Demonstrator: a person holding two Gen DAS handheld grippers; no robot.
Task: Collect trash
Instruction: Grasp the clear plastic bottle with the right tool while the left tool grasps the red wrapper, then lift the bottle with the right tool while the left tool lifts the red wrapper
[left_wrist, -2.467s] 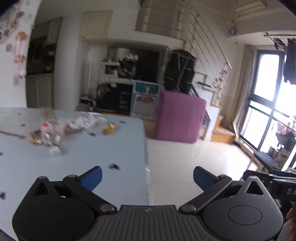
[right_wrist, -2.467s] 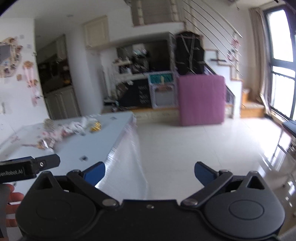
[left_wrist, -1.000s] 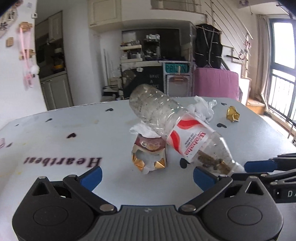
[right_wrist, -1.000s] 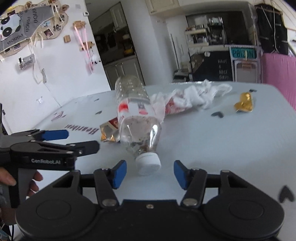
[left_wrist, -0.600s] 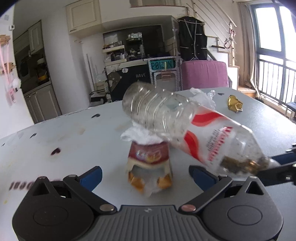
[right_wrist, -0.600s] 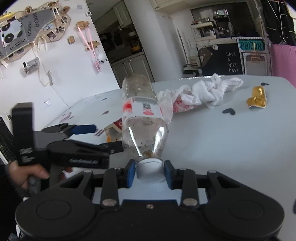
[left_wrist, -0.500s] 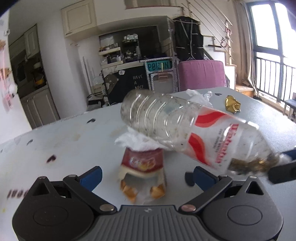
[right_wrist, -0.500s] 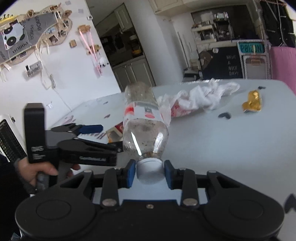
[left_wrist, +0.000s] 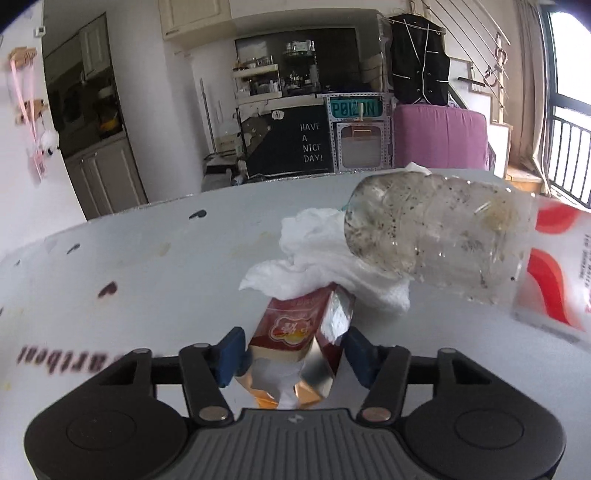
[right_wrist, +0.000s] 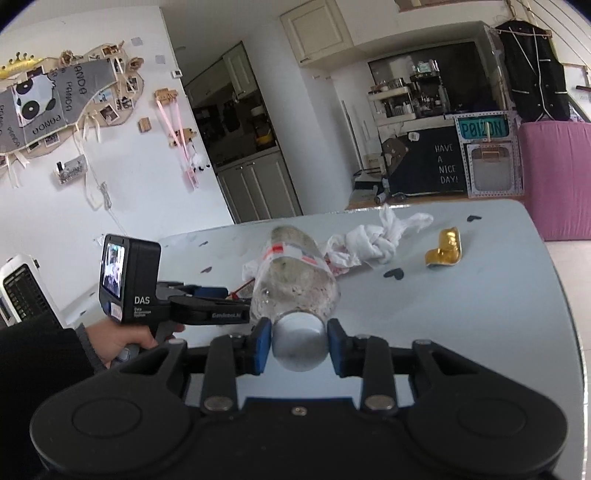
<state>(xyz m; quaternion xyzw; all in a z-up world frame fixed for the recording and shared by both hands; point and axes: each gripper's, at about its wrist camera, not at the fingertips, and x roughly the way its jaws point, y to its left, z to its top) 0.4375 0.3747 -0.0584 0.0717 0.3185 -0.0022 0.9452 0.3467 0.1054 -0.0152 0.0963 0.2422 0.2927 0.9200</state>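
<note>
The right gripper (right_wrist: 299, 345) is clenched on the white cap of a clear, grimy plastic bottle with a red-and-white label (right_wrist: 291, 273). The bottle's long axis runs straight away from the gripper, its base lifted clear of the pale blue surface (right_wrist: 480, 295).

The left gripper (left_wrist: 291, 354) has just been closing around a crumpled red and gold foil snack wrapper (left_wrist: 299, 332), which lies directly between its blue pads. The left pad touches the wrapper's edge; whether the right pad presses is unclear, so a firm grasp cannot be confirmed. The wrapper rests on the surface, its far end tucked under a white crumpled tissue (left_wrist: 325, 258), so lifting it will likely drag the tissue along.

The bottle's base hangs just above and to the right of the tissue, close to the left gripper's upward path. Farther off lie a knotted white plastic bag (right_wrist: 373, 240) and a gold foil scrap (right_wrist: 445, 247), well apart from both grippers.
</note>
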